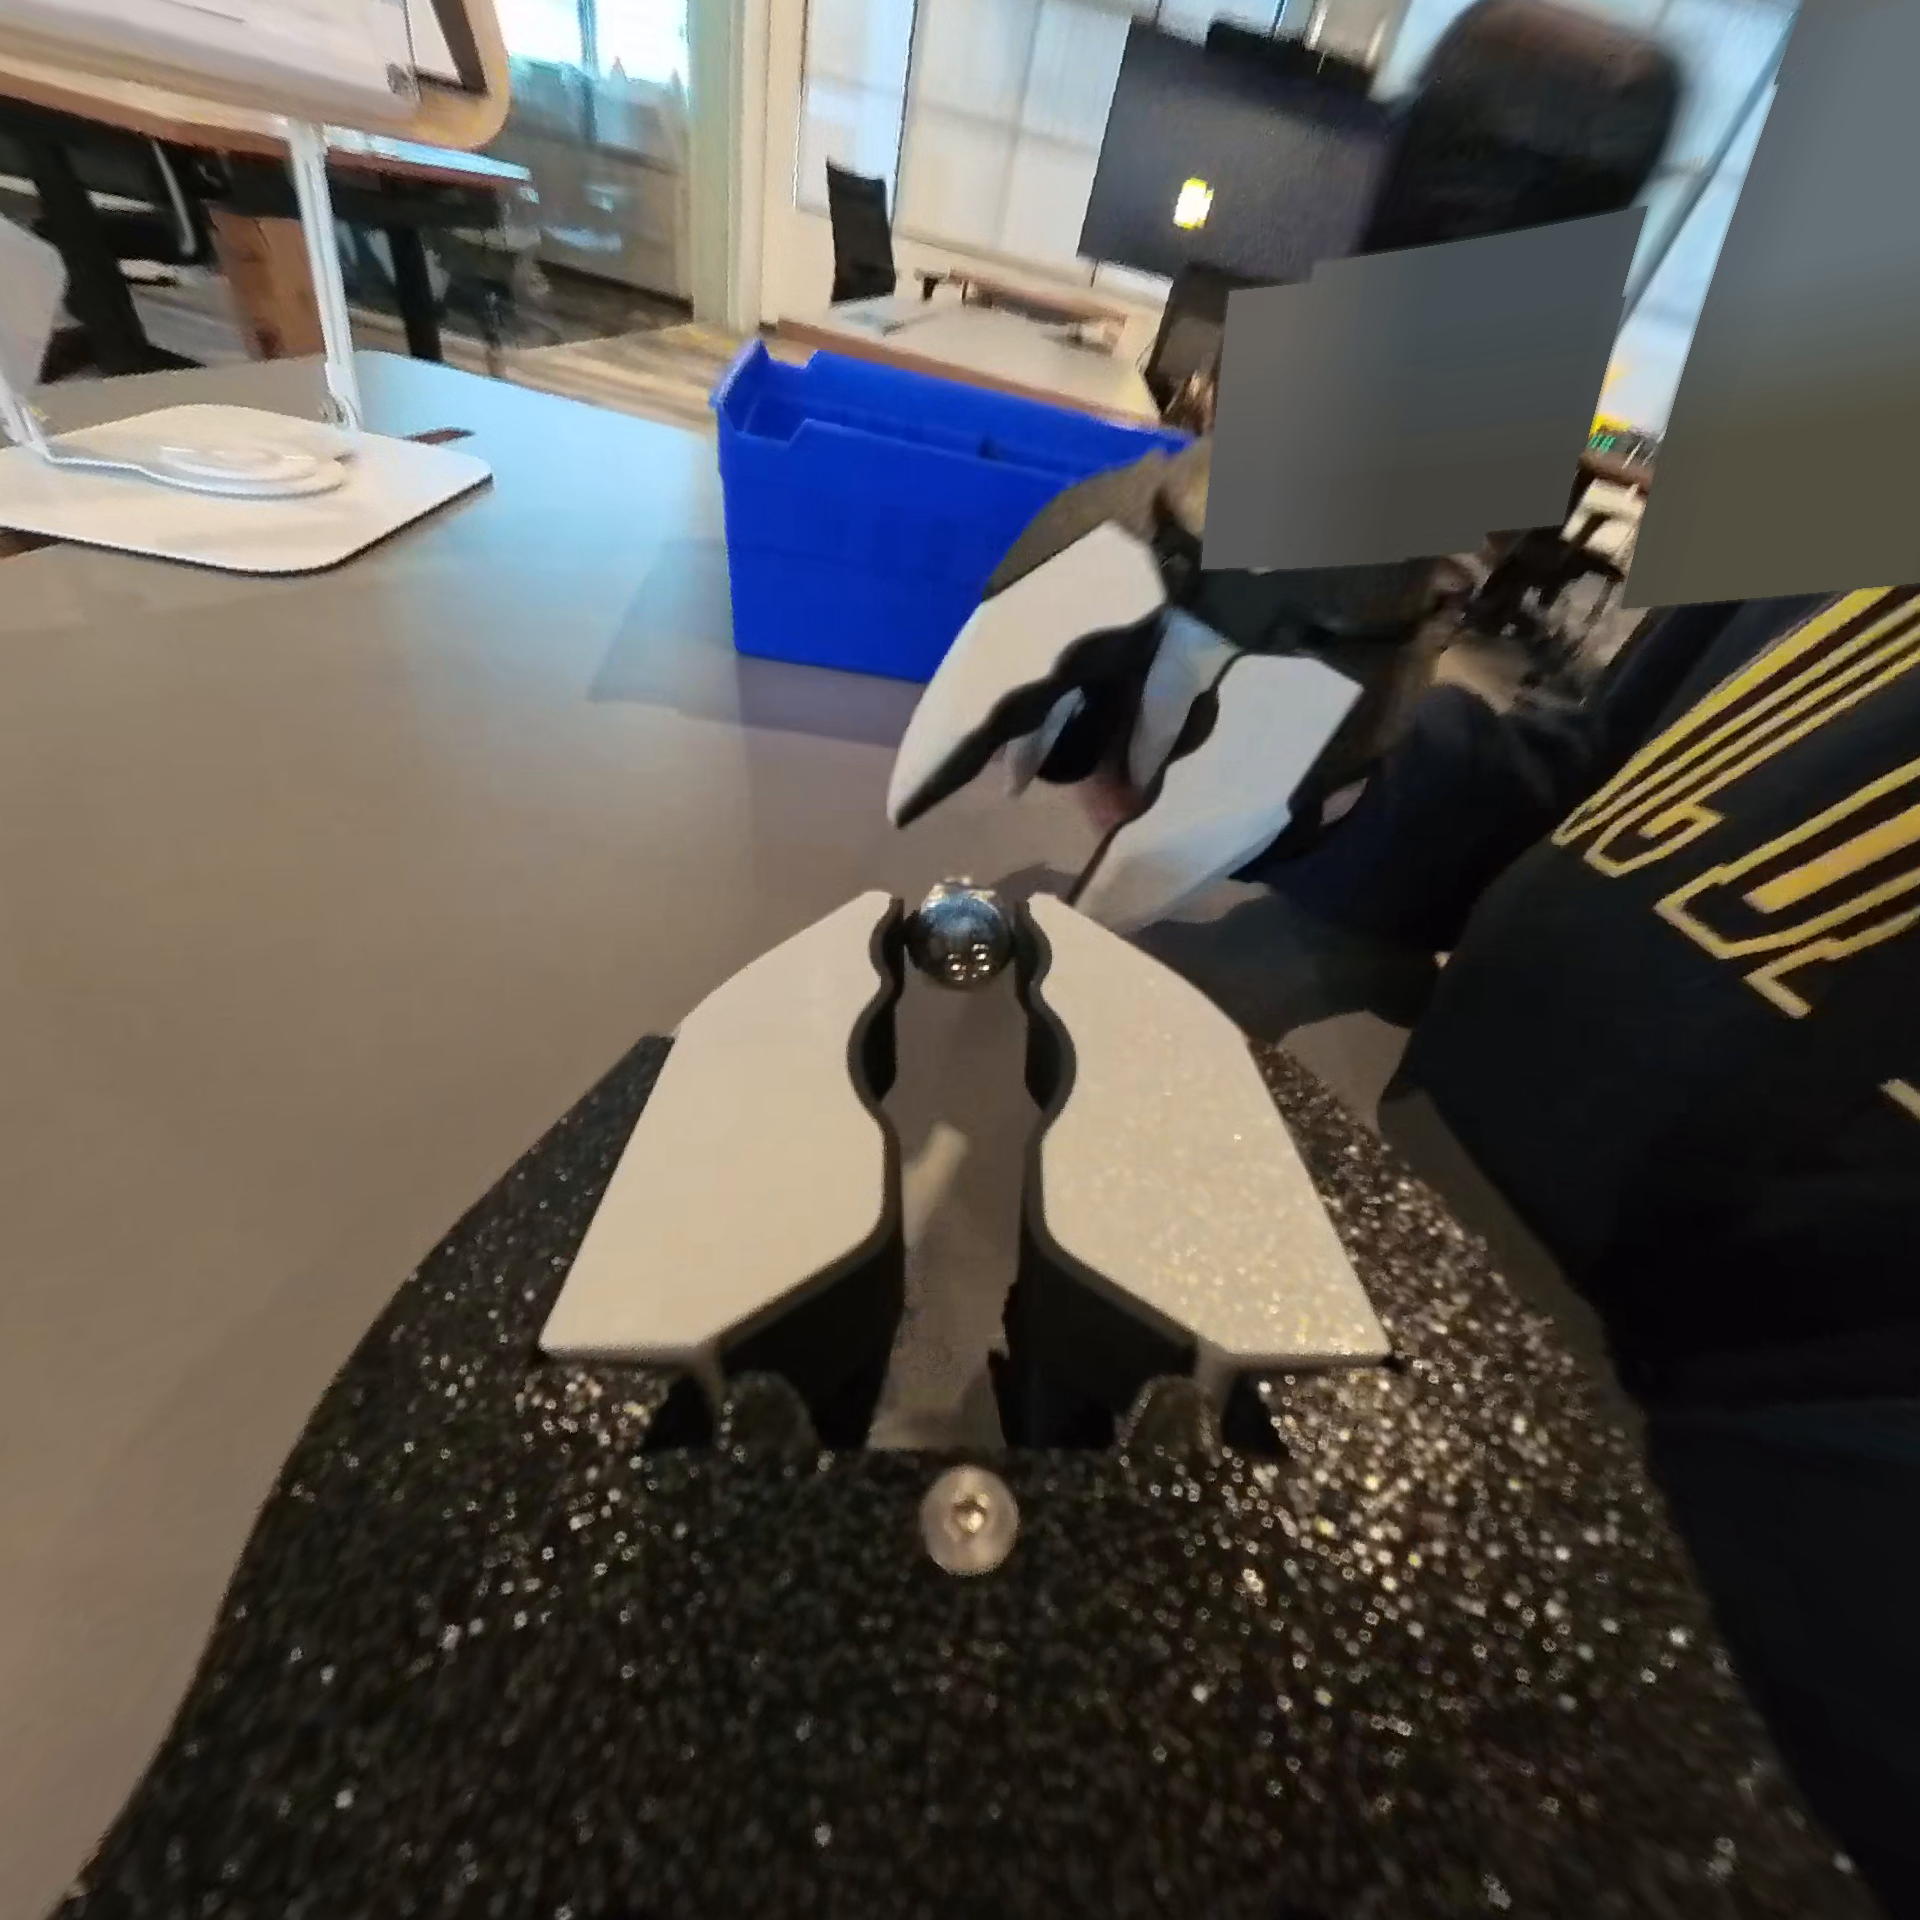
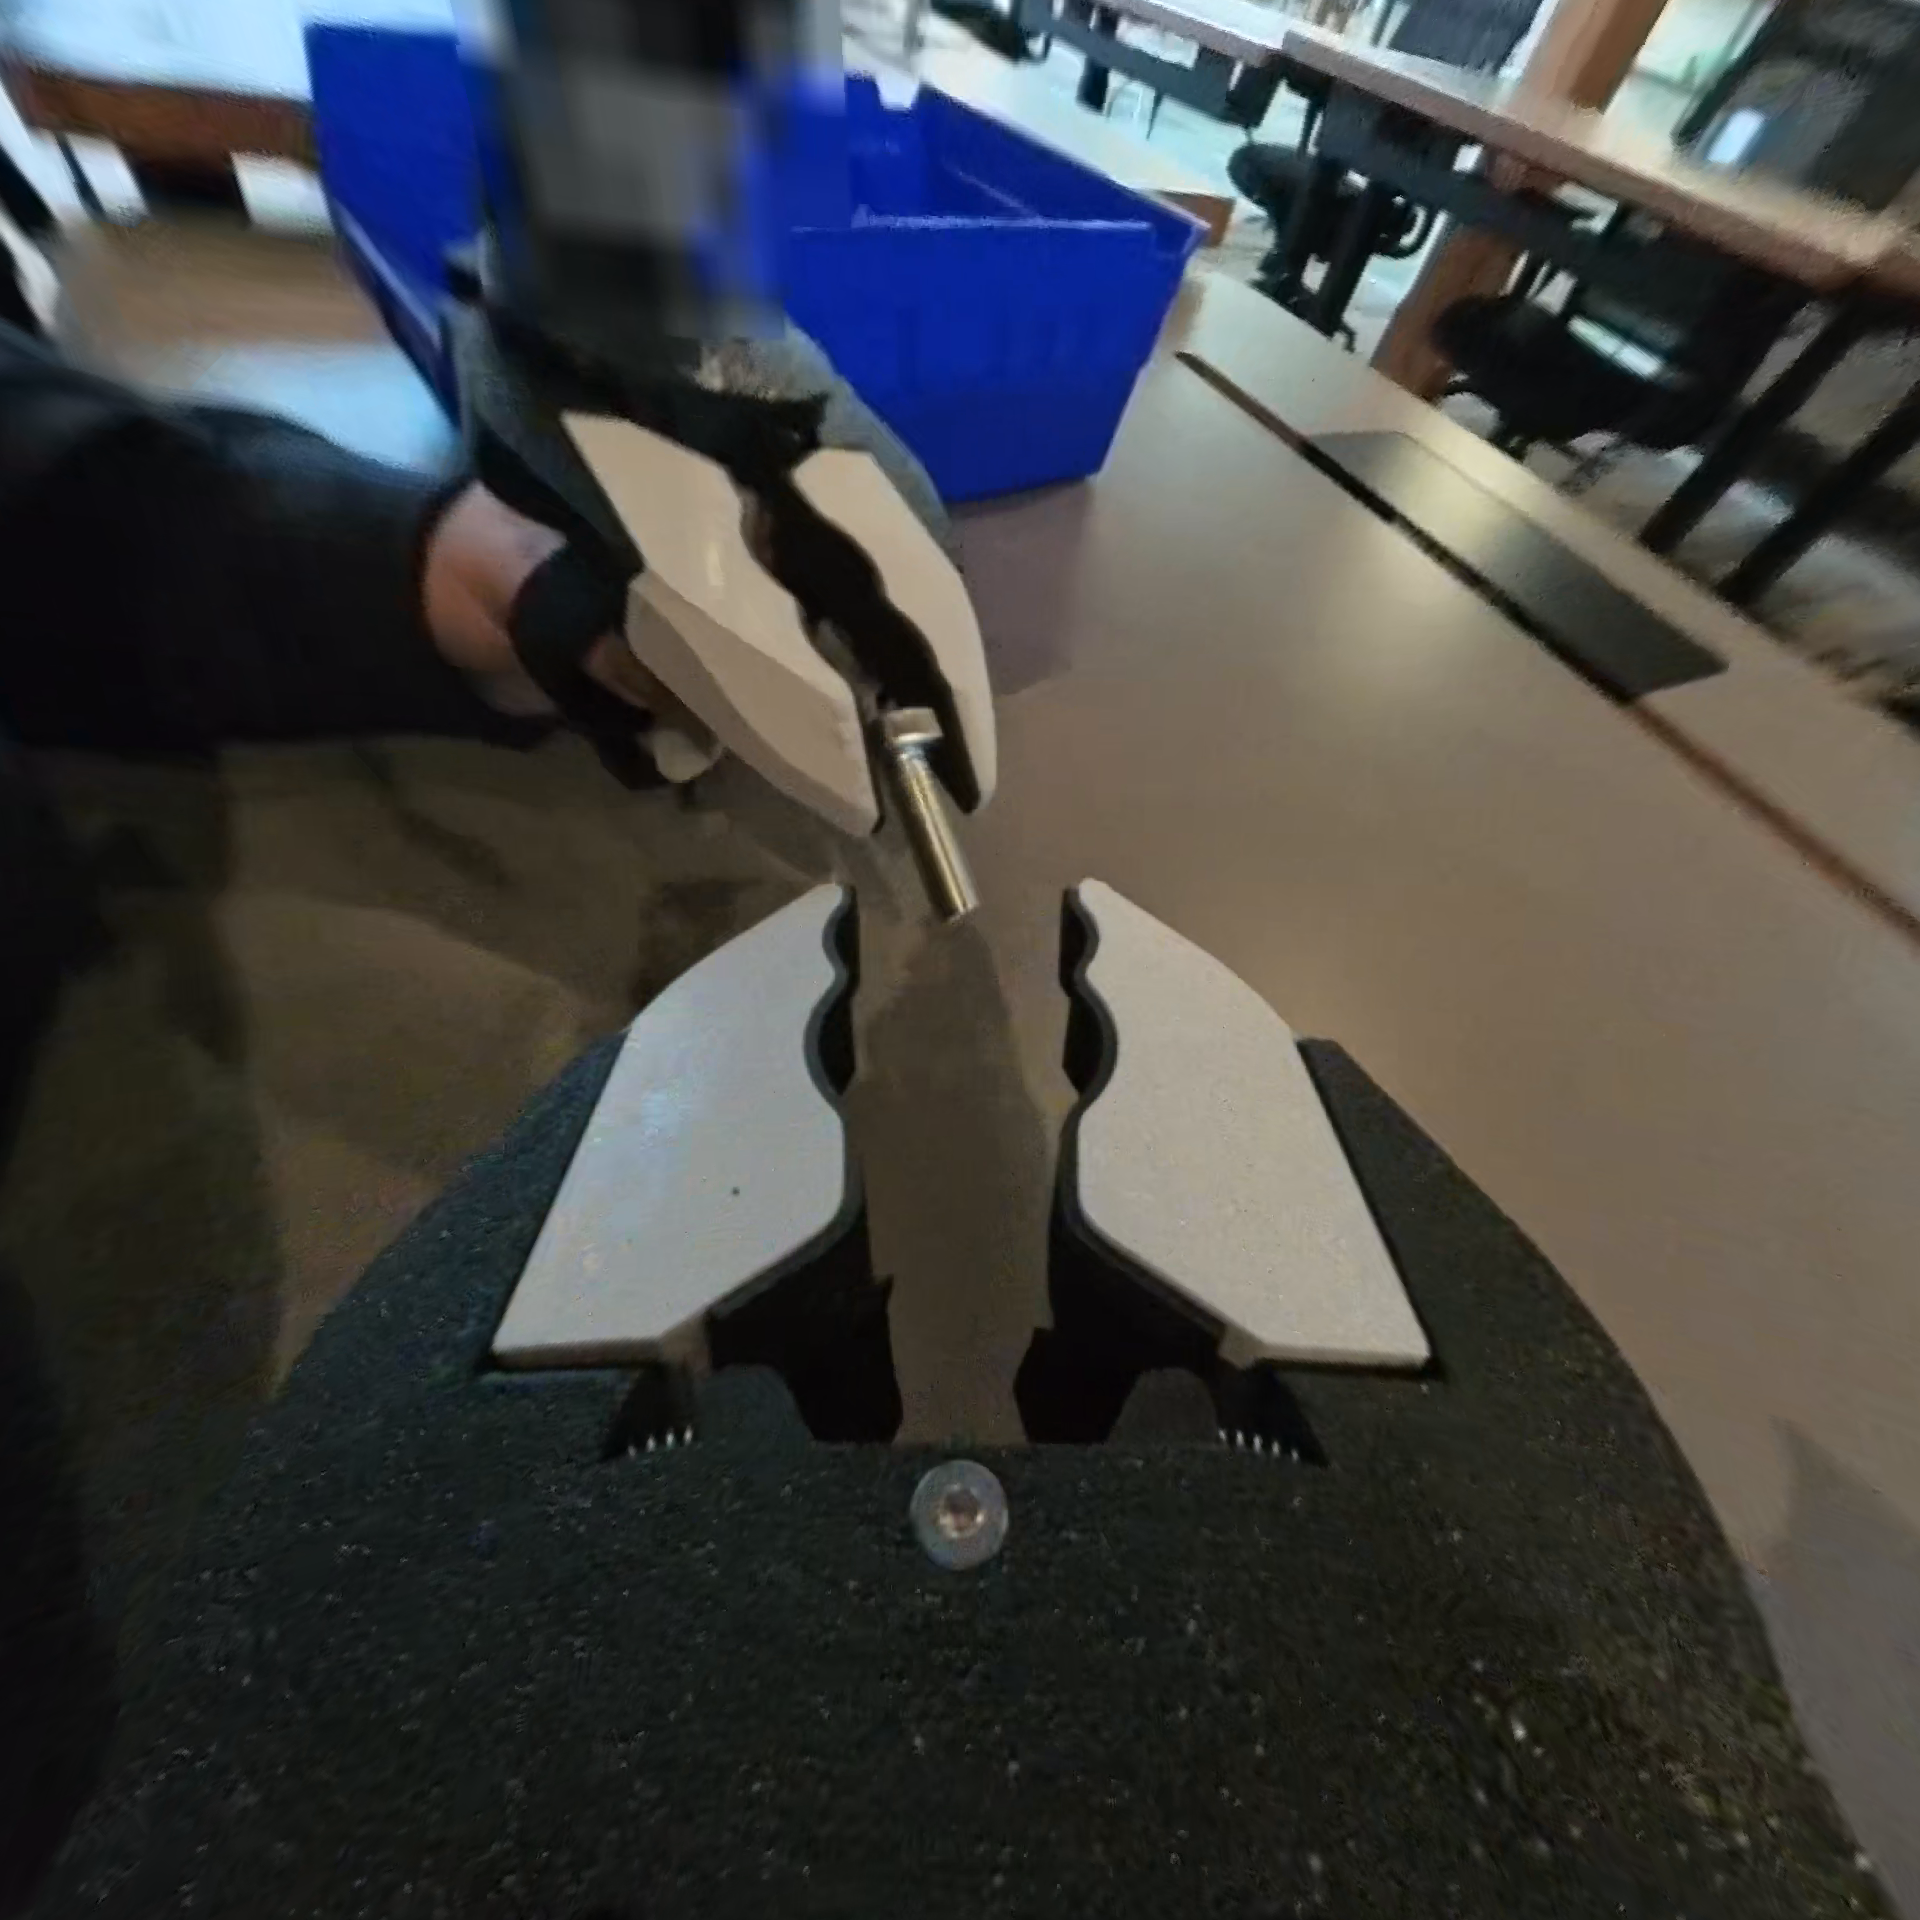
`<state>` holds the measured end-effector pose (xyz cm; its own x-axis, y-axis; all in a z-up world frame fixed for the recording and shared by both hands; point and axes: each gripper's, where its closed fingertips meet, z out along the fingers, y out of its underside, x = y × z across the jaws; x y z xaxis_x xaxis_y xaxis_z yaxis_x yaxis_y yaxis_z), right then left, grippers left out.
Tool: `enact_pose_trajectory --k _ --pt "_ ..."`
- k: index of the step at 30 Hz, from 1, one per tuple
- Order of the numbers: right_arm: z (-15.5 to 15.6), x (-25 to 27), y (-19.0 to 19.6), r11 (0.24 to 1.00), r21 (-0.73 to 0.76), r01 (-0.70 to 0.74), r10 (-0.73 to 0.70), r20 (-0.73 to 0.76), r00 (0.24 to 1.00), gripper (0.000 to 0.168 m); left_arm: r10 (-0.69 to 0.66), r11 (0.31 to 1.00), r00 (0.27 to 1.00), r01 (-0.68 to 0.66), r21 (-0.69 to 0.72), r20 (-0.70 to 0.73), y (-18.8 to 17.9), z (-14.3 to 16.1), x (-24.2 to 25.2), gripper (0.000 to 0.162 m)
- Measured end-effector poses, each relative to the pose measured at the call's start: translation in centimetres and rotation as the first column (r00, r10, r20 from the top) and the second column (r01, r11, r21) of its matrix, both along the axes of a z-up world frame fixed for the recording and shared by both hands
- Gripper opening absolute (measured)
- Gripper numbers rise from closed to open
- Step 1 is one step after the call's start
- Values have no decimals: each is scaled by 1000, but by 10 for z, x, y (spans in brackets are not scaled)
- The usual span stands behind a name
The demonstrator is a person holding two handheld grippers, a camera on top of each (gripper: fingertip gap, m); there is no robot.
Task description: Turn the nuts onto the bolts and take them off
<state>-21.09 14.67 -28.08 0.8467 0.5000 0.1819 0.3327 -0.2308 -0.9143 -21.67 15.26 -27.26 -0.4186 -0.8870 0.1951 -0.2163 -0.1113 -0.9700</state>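
My left gripper (image 1: pixel 958 925) is shut on the head of a silver bolt (image 1: pixel 958 948) and holds it above the grey table (image 1: pixel 312 831). In the left wrist view only the round head shows, end on. In the right wrist view the left gripper (image 2: pixel 920 810) comes in from the upper left, and the bolt (image 2: pixel 930 821) sticks out of its tips, shaft slanting down toward my right gripper (image 2: pixel 961 909). The right gripper is open and empty, its tips just below the bolt's free end. It also shows in the left wrist view (image 1: pixel 997 862), beyond the bolt. I see no nut in either view.
A blue plastic bin (image 1: pixel 883 520) stands on the table behind the grippers and also shows in the right wrist view (image 2: pixel 987 343). A white pad with a stand (image 1: pixel 208 488) sits at the far left. A person's dark sleeve (image 1: pixel 1662 1039) is at the right. A black slot (image 2: pixel 1507 561) runs across the table.
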Motion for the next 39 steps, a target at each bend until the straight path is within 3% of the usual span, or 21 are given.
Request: enact_pose_trajectory --k 5,14,16,21,24,27,31,33,36,39 --pt "-8 -4 5 999 36 21 -31 289 957 16 19 997 999 -16 80 -36 -5 -7 5 19" --pt "-8 -9 8 992 126 16 -66 404 912 10 -18 1000 1000 18 -7 -16 -6 2 4 19" --pt "-6 -6 8 989 146 29 -86 405 910 10 -6 1000 1000 7 -29 31 -5 9 5 23" --pt "4 16 6 980 150 129 -167 277 946 9 54 996 994 -48 -74 91 4 18 4 55" --pt "23 31 -4 976 125 181 -197 137 971 9 65 995 994 -57 -85 88 6 18 2 57" --pt "55 64 -21 959 108 264 -276 119 954 9 72 994 994 -64 -94 84 8 17 1 56" --pt "85 138 -60 894 -13 447 -433 227 873 9 77 992 994 -69 -102 79 9 16 -1 55" --pt "86 186 -80 824 -72 562 -506 352 788 10 78 992 994 -70 -107 74 10 15 -1 53" --pt "56 249 -107 696 -264 667 -474 529 704 9 72 992 995 -64 -110 66 8 12 0 52" --pt "18 282 -119 615 -435 657 -373 574 729 10 68 992 996 -61 -114 59 8 11 0 50"
